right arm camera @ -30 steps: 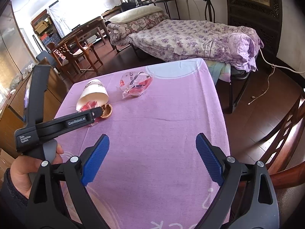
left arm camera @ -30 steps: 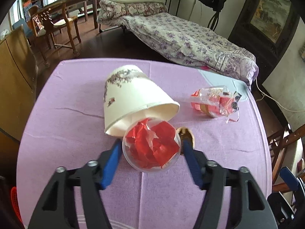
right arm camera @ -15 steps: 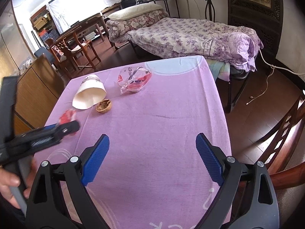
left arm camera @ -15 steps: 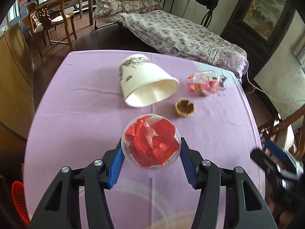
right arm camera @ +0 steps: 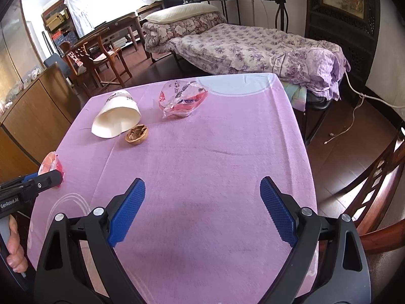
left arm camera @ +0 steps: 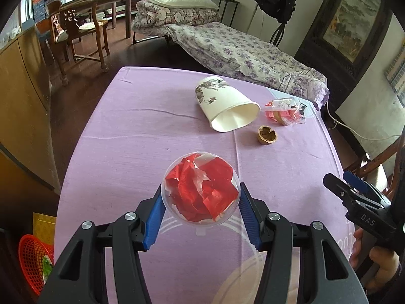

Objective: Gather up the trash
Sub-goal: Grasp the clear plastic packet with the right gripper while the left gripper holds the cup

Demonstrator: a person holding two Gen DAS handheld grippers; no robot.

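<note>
My left gripper (left arm camera: 201,209) is shut on a clear plastic cup stuffed with red wrapper (left arm camera: 201,192), held above the near part of the purple table; the cup also shows in the right wrist view (right arm camera: 52,163). A white paper cup (left arm camera: 226,107) (right arm camera: 116,120) lies on its side at the far part. A walnut shell half (left arm camera: 267,134) (right arm camera: 136,133) sits beside it. A clear plastic bag with red print (left arm camera: 284,111) (right arm camera: 182,98) lies further right. My right gripper (right arm camera: 202,210) is open and empty over the near table.
The purple tablecloth (right arm camera: 215,157) covers the table. A red basket (left arm camera: 33,261) stands on the floor at the left. A wooden cabinet (left arm camera: 22,96) is on the left, a chair (right arm camera: 379,182) on the right, a bed (right arm camera: 253,48) behind.
My left gripper has pulled back toward the near edge with the red-filled cup, away from the paper cup and walnut shell. The right gripper has stayed in place.
</note>
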